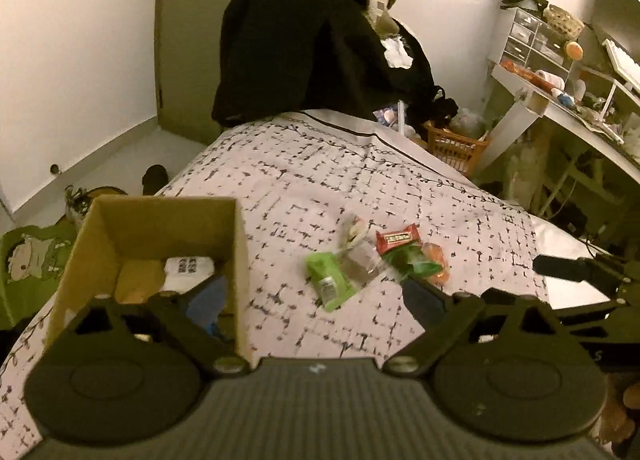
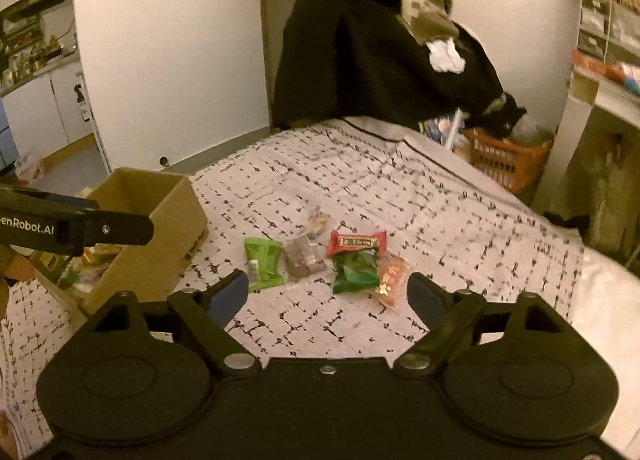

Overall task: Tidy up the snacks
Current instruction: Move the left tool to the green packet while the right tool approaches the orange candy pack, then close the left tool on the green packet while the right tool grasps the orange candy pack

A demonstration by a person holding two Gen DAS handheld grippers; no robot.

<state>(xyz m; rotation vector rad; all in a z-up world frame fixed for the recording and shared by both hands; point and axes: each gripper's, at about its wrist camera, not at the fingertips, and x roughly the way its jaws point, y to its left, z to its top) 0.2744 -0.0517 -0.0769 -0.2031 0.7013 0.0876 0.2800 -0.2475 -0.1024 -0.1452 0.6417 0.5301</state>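
Observation:
Several snack packets lie in a cluster on the patterned cloth (image 2: 360, 187): a light green packet (image 2: 264, 258) (image 1: 330, 280), a clear packet with brown contents (image 2: 304, 258) (image 1: 360, 264), a red bar (image 2: 356, 242) (image 1: 398, 240), a dark green packet (image 2: 356, 274) (image 1: 412, 264) and an orange packet (image 2: 392, 280) (image 1: 436, 262). An open cardboard box (image 1: 160, 227) (image 2: 148, 227) stands left of them. My left gripper (image 1: 316, 300) is open and empty; its left finger hangs over the box. My right gripper (image 2: 328, 296) is open and empty, just short of the packets.
A chair draped with dark clothes (image 2: 380, 51) stands behind the table. An orange basket (image 2: 504, 155) sits on the floor at the right, beside a cluttered desk (image 1: 560, 99). The box holds some items (image 2: 92, 260). The right gripper shows at the right edge (image 1: 580, 272).

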